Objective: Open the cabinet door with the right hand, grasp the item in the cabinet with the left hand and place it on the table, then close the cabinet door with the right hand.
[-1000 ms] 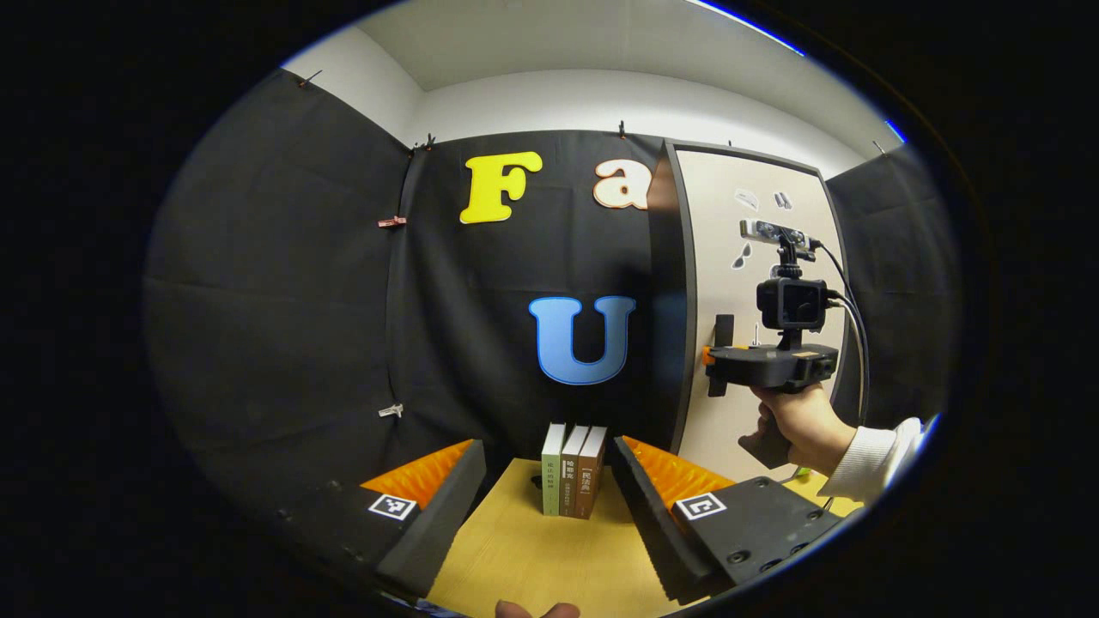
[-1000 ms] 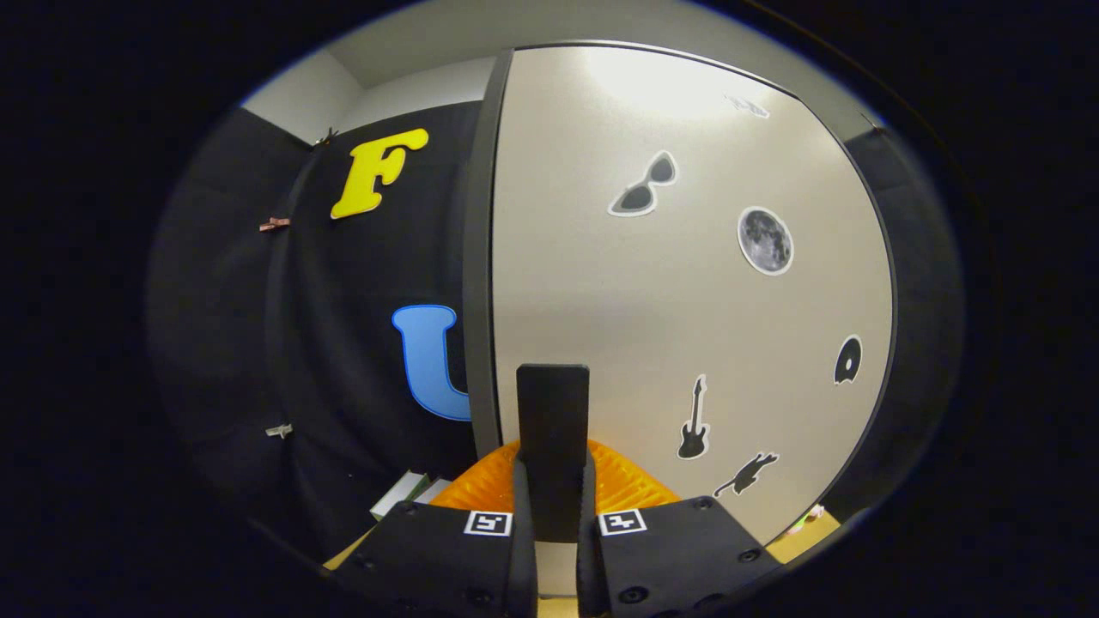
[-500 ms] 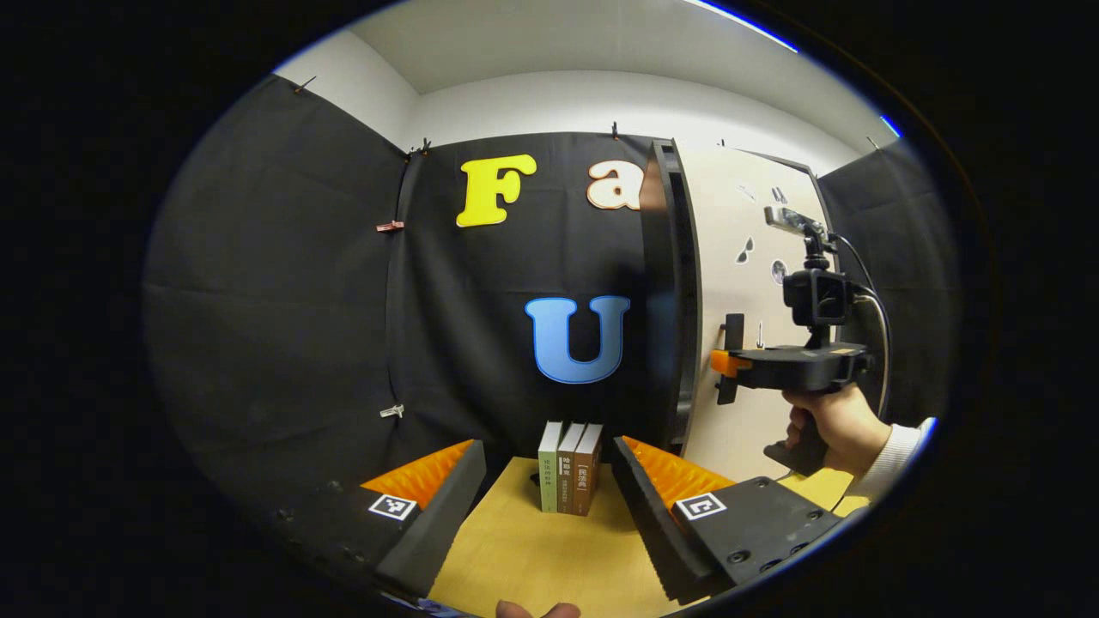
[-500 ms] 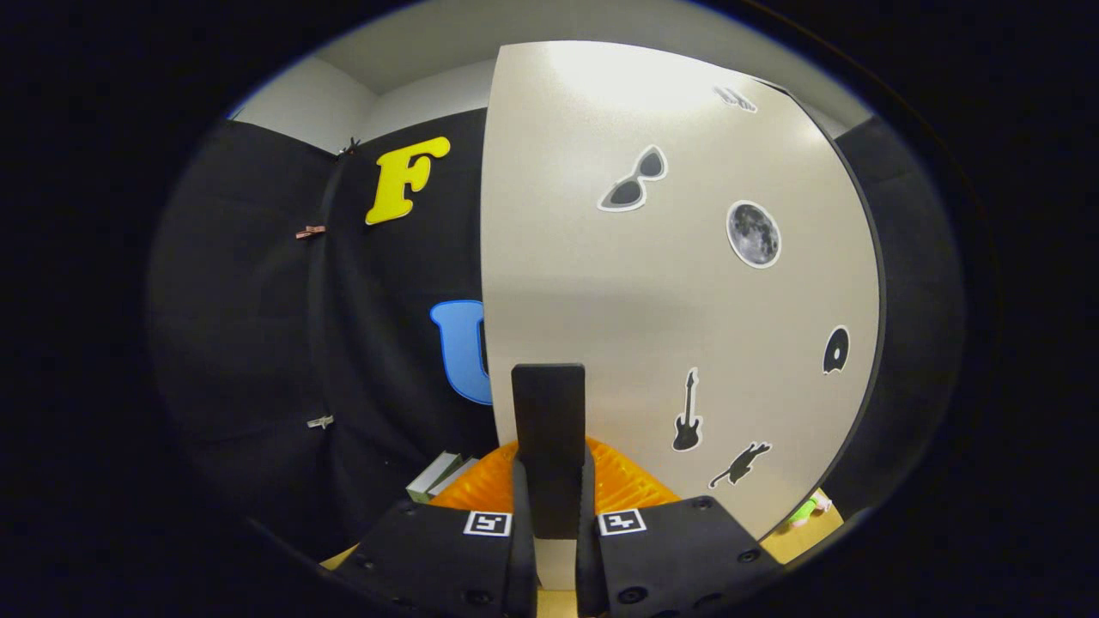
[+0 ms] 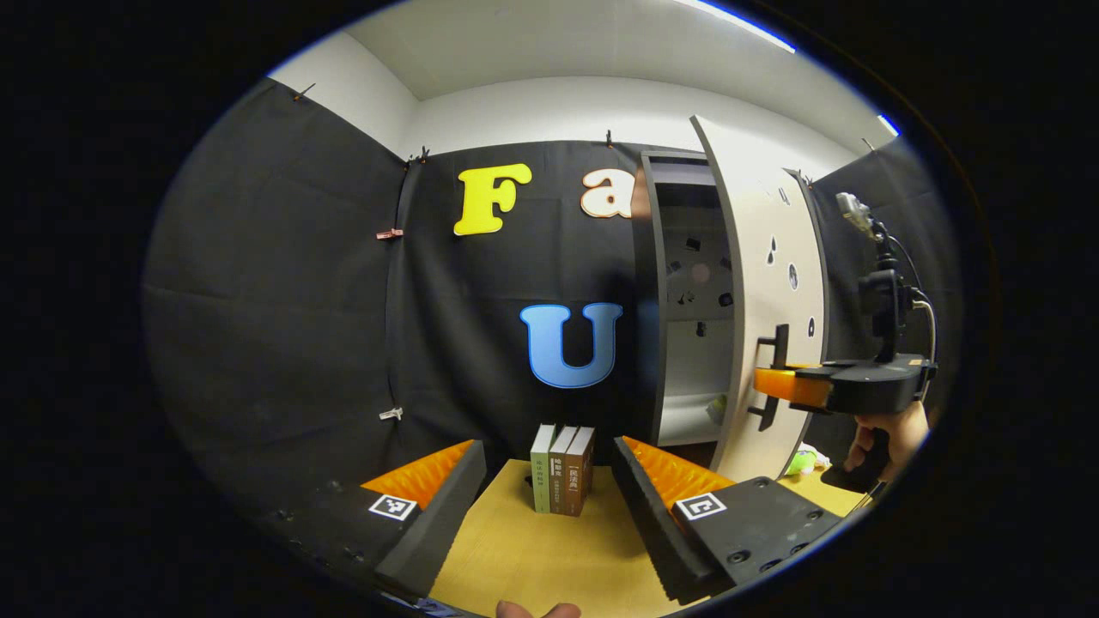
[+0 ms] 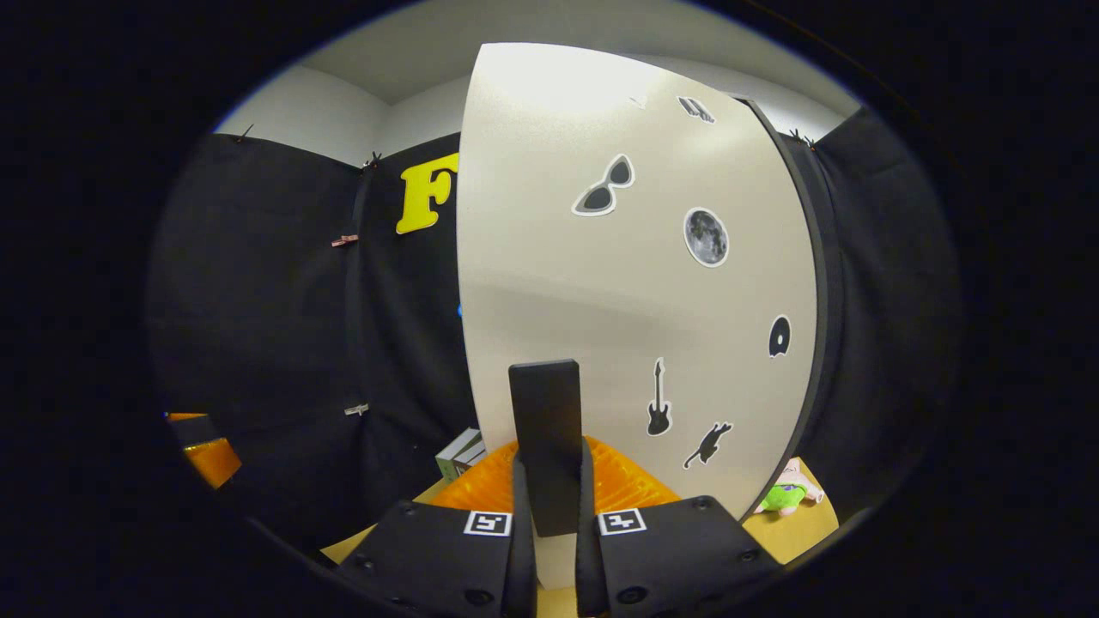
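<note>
Clamping the handle [image 6: 546,446] on the door [image 6: 601,283] with the right gripper [image 6: 549,515], both fingers [image 6: 518,524] pressing its sides in the right gripper view; showing up again in the left gripper view, farther off at the right [image 5: 777,384], gripped from behind by a hand [image 5: 893,438], tips meeting that same handle [image 5: 773,373].

Standing partly swung out, the door [image 5: 764,292], hinged on its far edge; baring the cabinet [image 5: 687,300] interior in the left gripper view alone, with a shelf [image 5: 691,421] low down and a small pale item [image 5: 717,410] sitting at its right end, too blurred to name; facing the right gripper view with the door's outer side instead, carrying stickers [image 6: 706,237] of sunglasses, a moon, a guitar and a cat.

Hanging wide open with nothing between its fingers, the left gripper [image 5: 549,506], low over the table [image 5: 532,558]; framing three books [image 5: 562,469] standing upright near the table's far edge, well left of the cabinet; peeking past the door's lower left in the right gripper view, those books [image 6: 459,453] again.

Lying on the table [image 6: 798,528] beside the door's lower right corner, a green and pink toy [image 6: 788,494]; glimpsed too in the left gripper view [image 5: 803,462], under the right gripper.
</note>
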Motion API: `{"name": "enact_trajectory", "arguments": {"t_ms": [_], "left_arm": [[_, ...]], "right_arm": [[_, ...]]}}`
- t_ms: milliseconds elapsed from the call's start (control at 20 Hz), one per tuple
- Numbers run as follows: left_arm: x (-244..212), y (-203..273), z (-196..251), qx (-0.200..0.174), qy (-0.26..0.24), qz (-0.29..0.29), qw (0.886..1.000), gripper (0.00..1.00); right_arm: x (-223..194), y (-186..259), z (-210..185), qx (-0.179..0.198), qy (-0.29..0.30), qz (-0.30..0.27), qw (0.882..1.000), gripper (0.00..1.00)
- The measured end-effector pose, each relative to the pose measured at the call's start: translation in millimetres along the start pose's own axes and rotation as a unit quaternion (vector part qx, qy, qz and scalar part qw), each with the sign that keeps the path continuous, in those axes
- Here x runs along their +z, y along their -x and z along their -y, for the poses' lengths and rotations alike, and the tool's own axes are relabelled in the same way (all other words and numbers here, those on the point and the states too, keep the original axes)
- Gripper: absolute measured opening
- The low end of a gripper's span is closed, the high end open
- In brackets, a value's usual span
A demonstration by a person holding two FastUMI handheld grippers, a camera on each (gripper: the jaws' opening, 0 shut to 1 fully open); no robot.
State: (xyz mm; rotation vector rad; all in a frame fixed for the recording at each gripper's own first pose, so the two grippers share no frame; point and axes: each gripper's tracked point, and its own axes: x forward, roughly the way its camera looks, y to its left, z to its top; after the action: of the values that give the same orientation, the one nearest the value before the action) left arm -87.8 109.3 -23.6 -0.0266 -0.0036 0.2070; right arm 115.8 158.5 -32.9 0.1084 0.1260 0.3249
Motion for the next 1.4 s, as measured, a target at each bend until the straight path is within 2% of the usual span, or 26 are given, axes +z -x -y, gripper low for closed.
{"name": "enact_trajectory", "arguments": {"t_ms": [450, 500, 600, 750, 800, 850, 1050, 1100, 1200, 1400], "left_arm": [[14.4, 7.1, 20.5, -0.005, -0.005, 0.01, 1.0, 0.94], [16.9, 7.5, 24.9, -0.007, -0.002, 0.011, 1.0, 0.91], [20.0, 6.7, 35.0, -0.01, 0.003, 0.014, 1.0, 0.94], [22.8, 5.5, 53.8, -0.022, 0.002, 0.015, 1.0, 0.94], [24.8, 5.0, 59.3, -0.024, 0.0, 0.017, 1.0, 0.91], [25.9, 3.4, 65.1, -0.028, 0.0, 0.018, 0.999, 0.94], [27.2, -1.5, 90.6, -0.044, 0.004, 0.016, 0.999, 0.94], [28.3, -2.4, 96.7, -0.048, 0.004, 0.017, 0.999, 0.91], [31.3, -4.7, 106.9, -0.053, 0.002, 0.02, 0.998, 0.94], [29.8, -8.5, 121.5, -0.059, -0.002, 0.018, 0.998, 0.94]], "right_arm": [[3.6, 48.8, 31.2, -0.013, -0.012, -0.001, 1.0, 0.22], [3.8, 53.6, 35.7, -0.017, -0.011, -0.002, 1.0, 0.21], [4.7, 62.8, 45.2, -0.028, -0.009, -0.004, 1.0, 0.21], [7.0, 75.5, 63.1, -0.049, -0.007, -0.002, 0.999, 0.21], [7.7, 79.4, 69.3, -0.059, -0.006, -0.001, 0.998, 0.21], [8.8, 82.5, 75.8, -0.071, -0.006, 0.001, 0.997, 0.21], [23.5, 89.0, 95.9, -0.108, -0.01, 0.02, 0.994, 0.19], [23.1, 91.5, 102.5, -0.118, -0.004, 0.021, 0.993, 0.19], [21.7, 92.8, 115.2, -0.136, 0.008, 0.025, 0.99, 0.19], [26.3, 96.7, 125.4, -0.15, 0.017, 0.03, 0.988, 0.14]]}}
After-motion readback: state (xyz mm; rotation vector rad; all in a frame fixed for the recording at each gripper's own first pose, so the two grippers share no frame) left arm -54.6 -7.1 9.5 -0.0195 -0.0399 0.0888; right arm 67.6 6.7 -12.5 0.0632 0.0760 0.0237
